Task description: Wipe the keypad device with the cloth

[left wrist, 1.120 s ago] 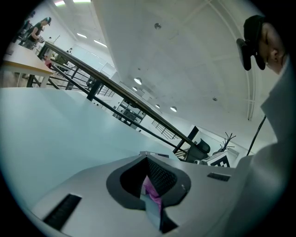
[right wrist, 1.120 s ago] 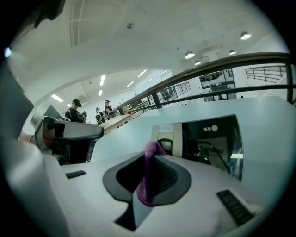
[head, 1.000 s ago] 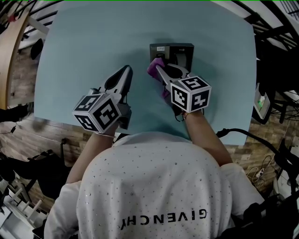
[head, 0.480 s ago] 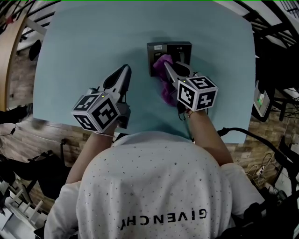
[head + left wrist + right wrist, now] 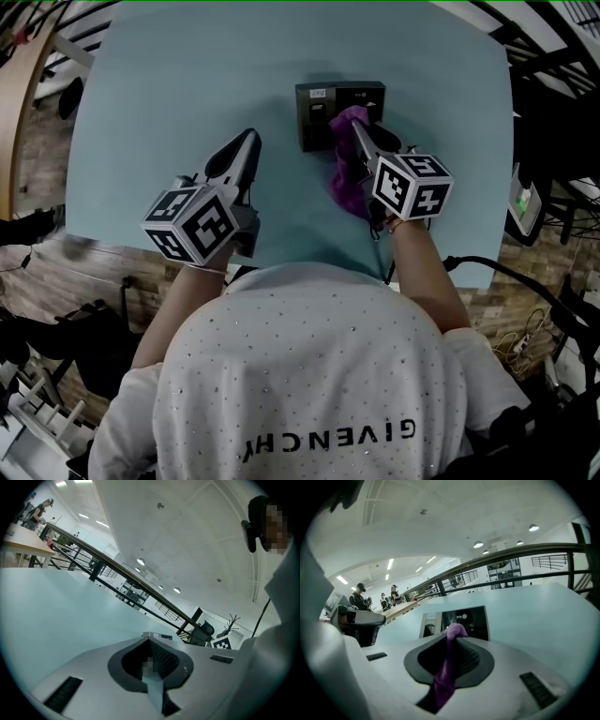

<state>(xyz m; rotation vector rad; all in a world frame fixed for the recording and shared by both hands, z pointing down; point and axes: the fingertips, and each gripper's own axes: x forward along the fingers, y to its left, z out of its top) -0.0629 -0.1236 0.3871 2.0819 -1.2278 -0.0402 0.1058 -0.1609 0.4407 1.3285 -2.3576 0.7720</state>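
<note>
Purple cloth (image 5: 343, 167), clamped in the closed jaws of the right gripper (image 5: 360, 128), has been drawn rightward across the keypad device (image 5: 319, 105) at mid-table (image 5: 169, 84), so wiping is judged under way; the left gripper (image 5: 246, 146) is held shut, empty, well aside.

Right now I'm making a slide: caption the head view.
Right tongs hold a purple cloth at the black keypad device on a teal table; left tongs shut and empty alongside.

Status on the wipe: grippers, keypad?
Right gripper shut on cloth, tip over keypad. Left gripper shut, empty, clear of keypad. Nothing in the way.
</note>
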